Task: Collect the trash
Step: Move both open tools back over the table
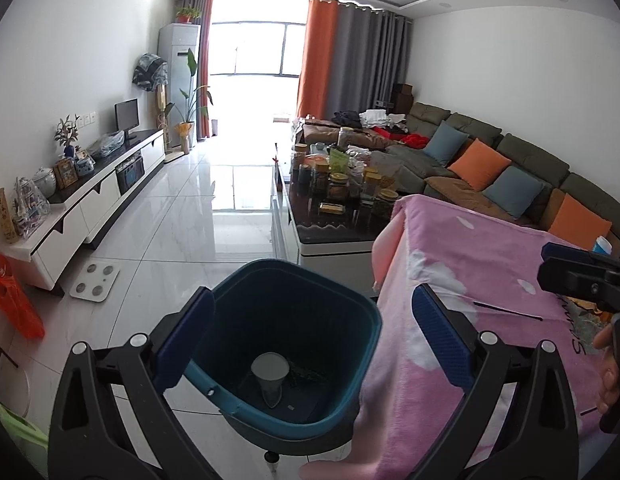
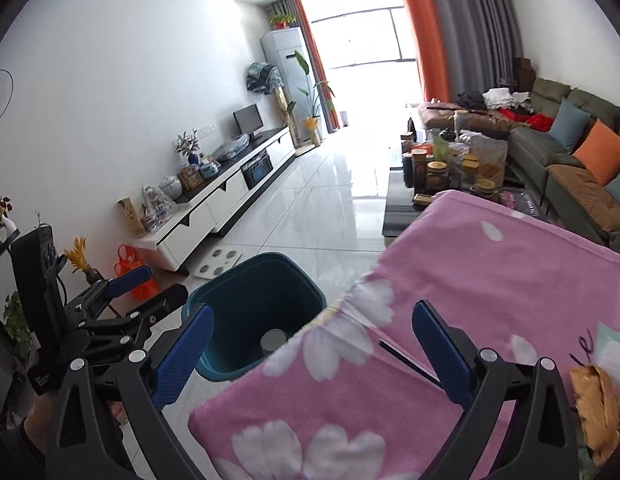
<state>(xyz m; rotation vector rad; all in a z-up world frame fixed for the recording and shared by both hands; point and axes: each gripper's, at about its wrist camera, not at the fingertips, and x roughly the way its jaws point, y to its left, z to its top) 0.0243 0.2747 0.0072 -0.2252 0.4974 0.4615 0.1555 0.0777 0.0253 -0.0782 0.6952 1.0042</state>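
A dark teal trash bin [image 1: 351, 322] stands on the floor beside a surface covered by a pink flowered blanket [image 1: 489, 300]. A white paper cup [image 1: 270, 372] lies at the bottom of the bin. My left gripper [image 1: 313, 336] is open and empty, right above the bin's mouth. In the right wrist view the bin [image 2: 246, 300] is left of the blanket [image 2: 489, 280], with the cup [image 2: 273, 338] inside. My right gripper [image 2: 311, 354] is open and empty above the blanket's edge. A crumpled golden wrapper [image 2: 597, 404] and a whitish piece of paper [image 2: 613, 354] lie on the blanket at the right.
A dark coffee table [image 1: 329, 236] crowded with jars stands beyond the blanket. A long sofa [image 1: 509, 168] with cushions runs along the right. A white TV cabinet [image 1: 90, 200] lines the left wall, with a white scale [image 1: 94, 280] and an orange bag [image 1: 14, 300] on the tiled floor.
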